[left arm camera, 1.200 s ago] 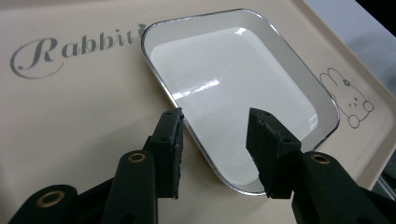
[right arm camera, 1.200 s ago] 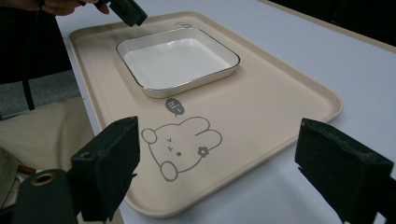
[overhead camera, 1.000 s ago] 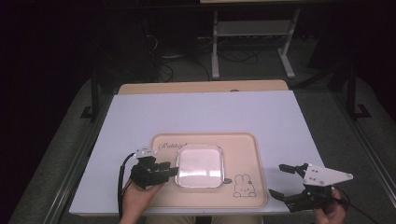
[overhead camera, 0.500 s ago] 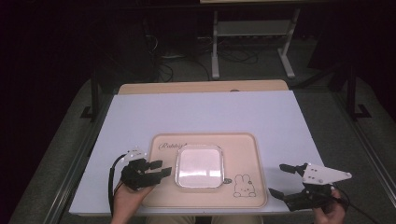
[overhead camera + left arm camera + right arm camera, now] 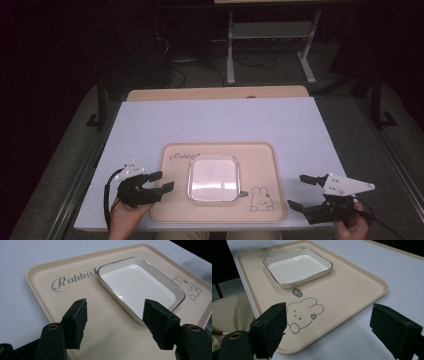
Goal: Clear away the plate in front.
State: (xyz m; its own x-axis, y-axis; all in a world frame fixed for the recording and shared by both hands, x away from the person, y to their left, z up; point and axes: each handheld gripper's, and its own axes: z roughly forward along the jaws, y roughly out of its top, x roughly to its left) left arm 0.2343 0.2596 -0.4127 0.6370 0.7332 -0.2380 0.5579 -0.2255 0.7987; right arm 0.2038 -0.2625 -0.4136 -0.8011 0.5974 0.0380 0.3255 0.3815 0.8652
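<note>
A white square dish (image 5: 213, 177) with a thin dark rim sits on a beige tray (image 5: 260, 165) printed with "Rabbit" and a bunny. My left gripper (image 5: 162, 181) is over the tray's left edge, a short way left of the dish and apart from it. Its jaws have just been opening and hold nothing. In the left gripper view the dish (image 5: 140, 282) lies beyond my left gripper (image 5: 116, 312), on the tray (image 5: 50, 272). My right gripper (image 5: 297, 191) stands open by the tray's front right corner. In the right gripper view my right gripper (image 5: 329, 322) frames the tray (image 5: 352, 287), with the dish (image 5: 297, 266) farther off.
The tray lies on a pale sheet covering the table (image 5: 220, 120), with a wooden strip (image 5: 215, 93) along the far edge. A metal rack (image 5: 270, 35) and cables stand on the dark floor beyond. Bare sheet lies left, right and behind the tray.
My left gripper has drawn back to the left, away from the dish's left rim, and its jaws have spread wider. The dish stays put. The right gripper has not moved.
</note>
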